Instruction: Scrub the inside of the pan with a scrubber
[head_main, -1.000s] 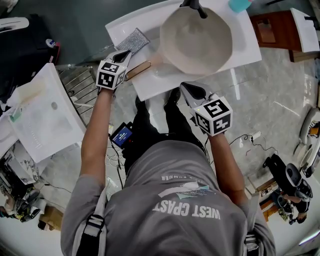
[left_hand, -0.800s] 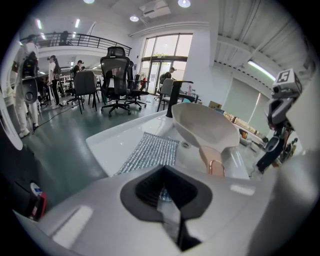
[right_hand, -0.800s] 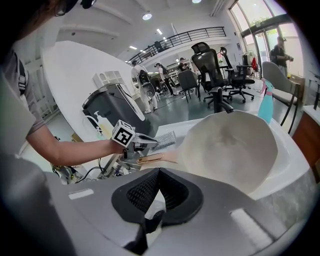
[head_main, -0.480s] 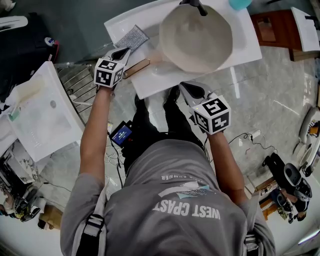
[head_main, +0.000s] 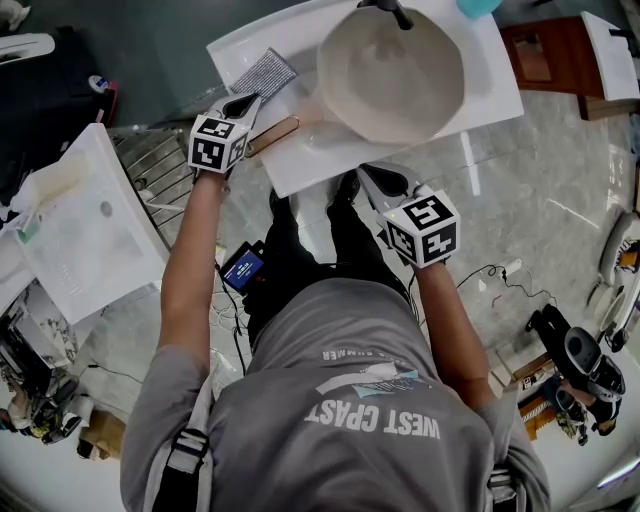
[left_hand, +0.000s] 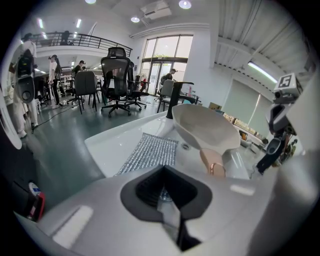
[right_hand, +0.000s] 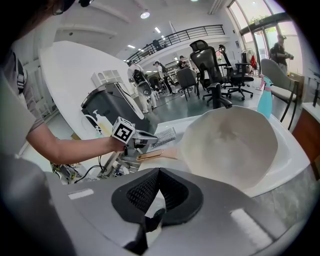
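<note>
Jaws of left gripper are closed together w/ nothing btwn them. Tip sits at near-left edge of white tray, just near of the scrubber, a silver mesh pad lying flat on the tray's left part; can't tell if tip touches it. Wooden handle of the pan lies just right of that tip, pointing near-left.

Right gripper jaws are also together, empty. It's held just near of the tray's near edge, apart from the pan.

Pan is cream, round, open side up, and sits on the right part of the tray, well right of the scrubber.

Teal bottle stands at tray's far-right end. Office chairs stand far off behind.
</note>
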